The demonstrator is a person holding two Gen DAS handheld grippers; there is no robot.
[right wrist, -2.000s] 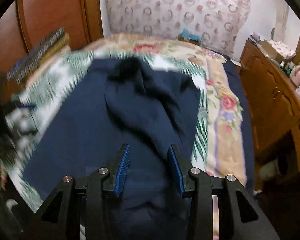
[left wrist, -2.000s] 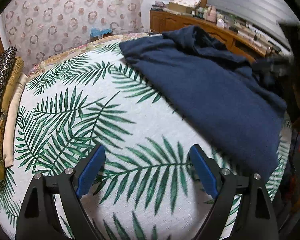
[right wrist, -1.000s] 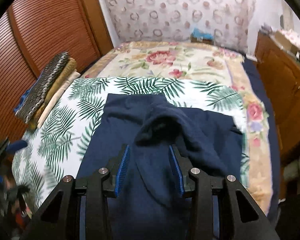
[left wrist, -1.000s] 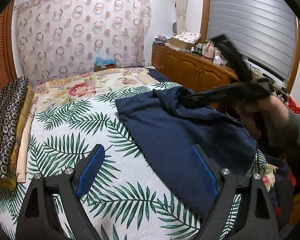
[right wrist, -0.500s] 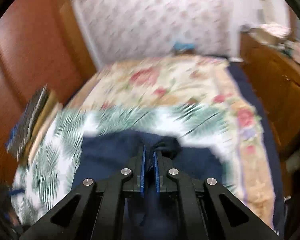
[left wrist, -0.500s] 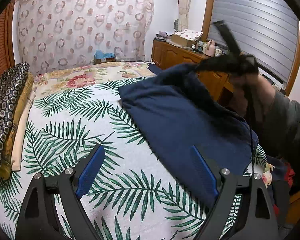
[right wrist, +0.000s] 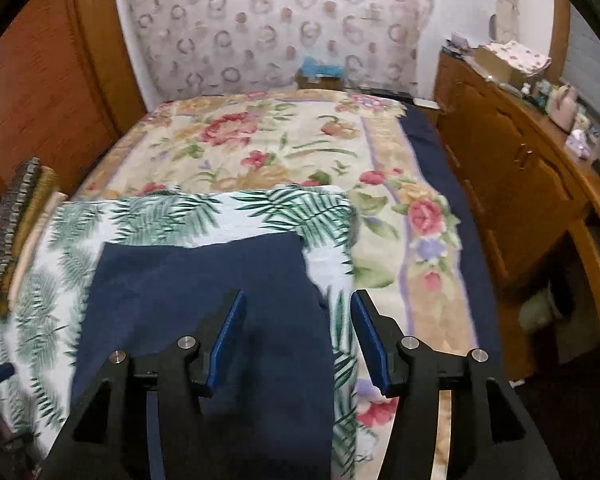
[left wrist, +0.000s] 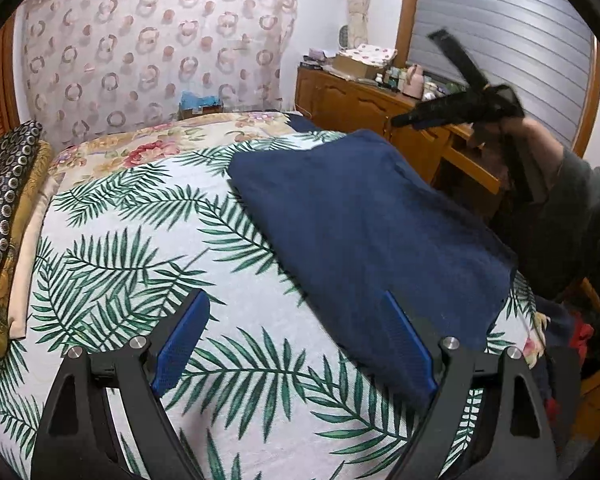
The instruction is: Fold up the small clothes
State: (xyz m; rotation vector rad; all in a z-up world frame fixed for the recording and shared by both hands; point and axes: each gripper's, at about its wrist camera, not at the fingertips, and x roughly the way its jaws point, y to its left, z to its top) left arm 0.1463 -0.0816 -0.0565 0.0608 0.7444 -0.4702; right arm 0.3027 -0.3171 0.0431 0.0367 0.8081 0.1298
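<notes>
On the palm-leaf cloth (left wrist: 148,248), toward its right side: navy garment (left wrist: 364,232), folded to a rough rectangle, lying flat. Long axis runs near-to-far along the bed (right wrist: 284,140); far edge straight, facing the headboard-side floral blanket.

L gripper (left wrist: 296,340): jaws spread wide, nothing between them; right blue pad overlaps the garment's near edge in view, contact can't tell. R gripper (right wrist: 298,338): jaws spread apart, holding nothing, above garment's right edge.

L wrist view only: R gripper seen from outside, raised well above the garment, blurred; also the window shutter (left wrist: 512,52). R wrist view only: wooden wardrobe (right wrist: 52,80) at left, and bed's right side next to the dresser (right wrist: 512,168). Both views: stacked folded fabrics (left wrist: 4,220) at left edge of bed.
</notes>
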